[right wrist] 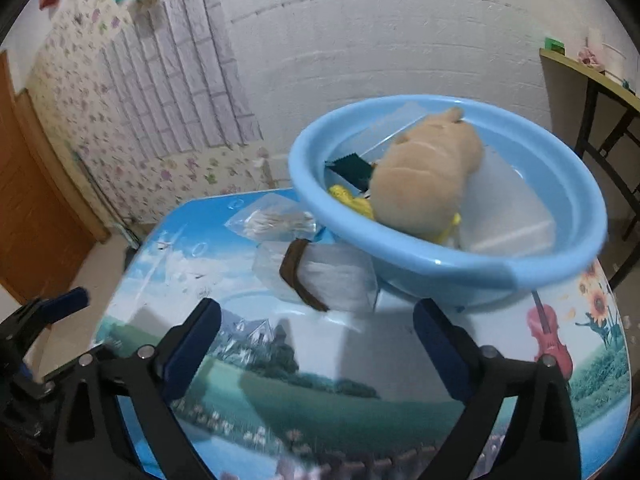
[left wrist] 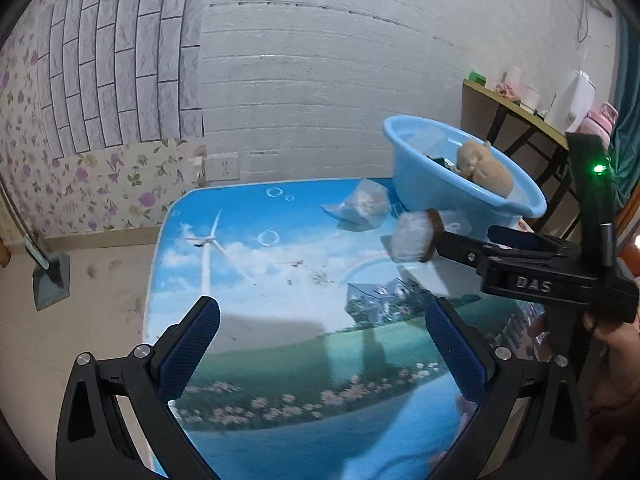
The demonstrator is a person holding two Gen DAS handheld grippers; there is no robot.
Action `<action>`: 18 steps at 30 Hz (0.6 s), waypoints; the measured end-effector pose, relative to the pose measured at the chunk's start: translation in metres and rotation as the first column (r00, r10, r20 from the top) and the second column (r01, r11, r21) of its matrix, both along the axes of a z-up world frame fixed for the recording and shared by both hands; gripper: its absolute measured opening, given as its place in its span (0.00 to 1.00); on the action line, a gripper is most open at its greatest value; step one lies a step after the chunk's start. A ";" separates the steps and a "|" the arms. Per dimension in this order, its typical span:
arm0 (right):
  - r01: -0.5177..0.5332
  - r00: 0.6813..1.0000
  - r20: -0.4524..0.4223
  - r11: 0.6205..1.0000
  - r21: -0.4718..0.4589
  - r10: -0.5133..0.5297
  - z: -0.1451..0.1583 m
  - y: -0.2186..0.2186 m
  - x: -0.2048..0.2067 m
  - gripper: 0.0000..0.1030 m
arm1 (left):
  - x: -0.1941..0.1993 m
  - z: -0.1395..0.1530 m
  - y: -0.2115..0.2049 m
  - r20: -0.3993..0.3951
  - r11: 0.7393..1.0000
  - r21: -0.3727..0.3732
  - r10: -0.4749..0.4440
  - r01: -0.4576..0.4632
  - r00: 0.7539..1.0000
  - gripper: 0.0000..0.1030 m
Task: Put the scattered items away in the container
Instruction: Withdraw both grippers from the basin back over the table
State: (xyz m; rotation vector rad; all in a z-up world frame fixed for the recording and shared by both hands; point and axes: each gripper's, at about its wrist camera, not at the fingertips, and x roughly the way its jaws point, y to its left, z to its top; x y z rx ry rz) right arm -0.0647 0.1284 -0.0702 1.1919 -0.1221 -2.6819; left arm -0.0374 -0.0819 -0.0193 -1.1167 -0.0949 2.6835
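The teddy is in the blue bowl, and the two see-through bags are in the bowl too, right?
Not quite. The teddy is in the blue bowl, but the two see-through bags lie outside it, on the picture-covered table beside the bowl. The right wrist view shows this.

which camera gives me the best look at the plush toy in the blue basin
The right wrist view. There the tan plush toy lies large in the blue basin, seen from above, though slightly blurred. The left wrist view shows it small and far off, its lower part hidden behind the basin's rim.
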 end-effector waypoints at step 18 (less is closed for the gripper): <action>0.144 0.981 0.134 0.989 -0.022 -0.140 -0.031 -0.016 -0.043 0.94 | -0.041 -0.013 -0.018 0.012 0.998 0.018 -0.058 0.058 0.998 1.00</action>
